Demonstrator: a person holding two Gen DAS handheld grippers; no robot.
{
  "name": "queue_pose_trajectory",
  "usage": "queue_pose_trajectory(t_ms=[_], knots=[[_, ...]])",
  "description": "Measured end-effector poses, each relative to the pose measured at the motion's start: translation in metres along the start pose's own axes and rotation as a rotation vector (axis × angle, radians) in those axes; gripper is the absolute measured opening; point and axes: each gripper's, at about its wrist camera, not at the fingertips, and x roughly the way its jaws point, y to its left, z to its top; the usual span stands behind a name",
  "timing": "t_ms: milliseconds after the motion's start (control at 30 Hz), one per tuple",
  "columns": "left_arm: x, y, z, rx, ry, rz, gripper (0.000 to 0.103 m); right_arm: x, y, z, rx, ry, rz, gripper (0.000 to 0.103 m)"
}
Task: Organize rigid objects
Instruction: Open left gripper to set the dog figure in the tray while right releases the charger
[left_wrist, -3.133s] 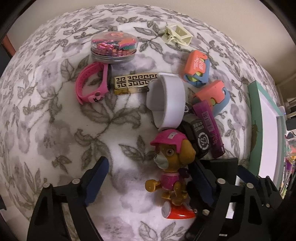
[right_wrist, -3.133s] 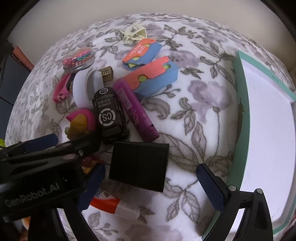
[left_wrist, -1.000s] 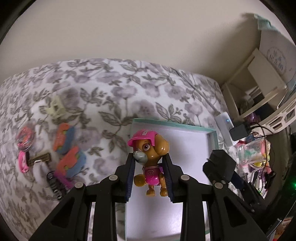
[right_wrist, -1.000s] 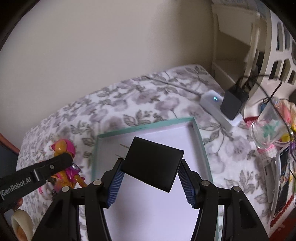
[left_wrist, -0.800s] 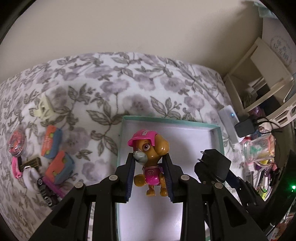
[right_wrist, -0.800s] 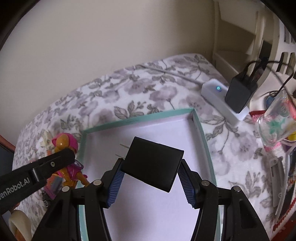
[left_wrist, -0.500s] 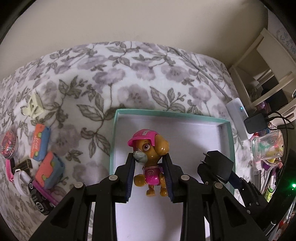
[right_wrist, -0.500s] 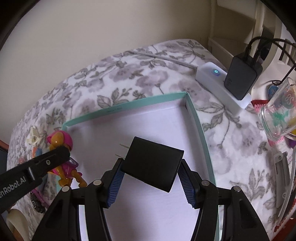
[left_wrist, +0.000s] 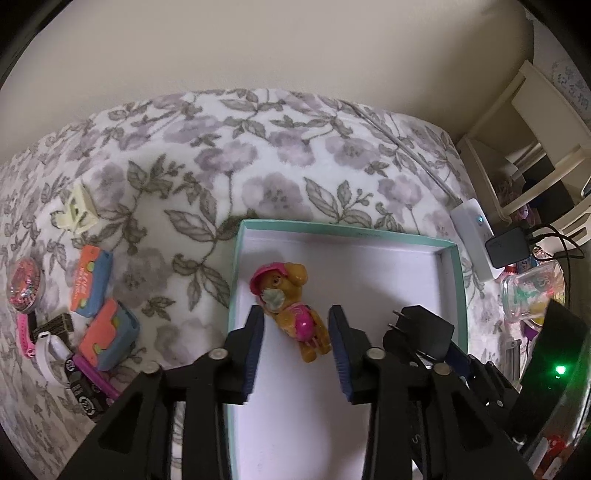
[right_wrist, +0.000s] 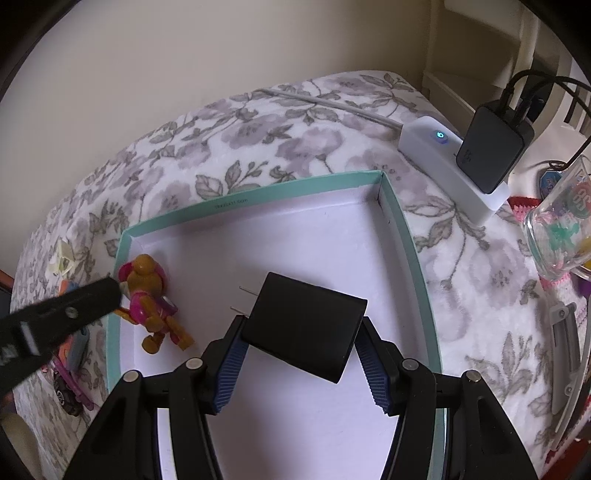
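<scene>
Our left gripper hangs above the tray with its jaws spread wide and nothing between them. We see the toy dog lying on the white floor of the tray, tilted, its pink-capped head toward 11 o'clock and its feet toward 5 o'clock, close to the tray's left wall. The blue pads flank the dog's body without touching it.

Our right gripper is clamped on the black charger, pads pressed against its two sides, the two metal prongs pointing toward 10 o'clock. The charger hangs over the middle of the tray floor; from the right wrist view the toy dog lies at 9 o'clock of it, well apart.

Outward from the tray, the flowered blanket spreads beneath everything. At 9 o'clock of the tray in the left wrist view we see two orange-and-blue cases, a cream clip farther up, a round tin and a pink band at the far left edge. At 2 o'clock of the tray a white power strip carries a plugged-in black adapter, and a glass jar stands at 3 o'clock.
</scene>
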Motion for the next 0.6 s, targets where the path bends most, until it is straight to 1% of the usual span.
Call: queue_pose_trajectory(t_ms=[200, 267, 333, 367, 400, 467, 500, 533, 567, 600], knots=[[-0.005, 0.009, -0.002, -0.013, -0.008, 0.023, 0.044, 0.009, 0.003, -0.005, -0.023, 0.018, -0.022, 0.062], [-0.005, 0.011, -0.003, -0.017, -0.009, 0.032, 0.047, 0.01, 0.004, -0.005, -0.036, 0.02, -0.031, 0.062], [-0.006, 0.014, -0.004, -0.022, -0.009, 0.037, 0.053, 0.01, 0.005, -0.006, -0.039, 0.024, -0.036, 0.062], [-0.006, 0.015, -0.005, -0.025, -0.009, 0.04, 0.053, 0.009, 0.005, -0.006, -0.038, 0.025, -0.036, 0.063], [-0.007, 0.017, -0.005, -0.029, -0.01, 0.043, 0.053, 0.008, 0.005, -0.005, -0.037, 0.022, -0.037, 0.064], [-0.007, 0.02, -0.007, -0.039, -0.011, 0.052, 0.055, 0.005, 0.007, -0.005, -0.045, 0.014, -0.036, 0.074], [-0.008, 0.023, -0.007, -0.046, -0.01, 0.056, 0.062, 0.002, 0.008, -0.004, -0.052, 0.004, -0.031, 0.076], [-0.008, 0.025, -0.008, -0.051, -0.008, 0.058, 0.066, 0.0, 0.009, -0.004, -0.055, -0.002, -0.031, 0.076], [-0.009, 0.027, -0.009, -0.058, -0.008, 0.059, 0.069, -0.003, 0.01, -0.004, -0.057, -0.007, -0.034, 0.076], [-0.009, 0.03, -0.01, -0.064, -0.007, 0.061, 0.069, -0.006, 0.011, -0.004, -0.057, -0.012, -0.035, 0.076]])
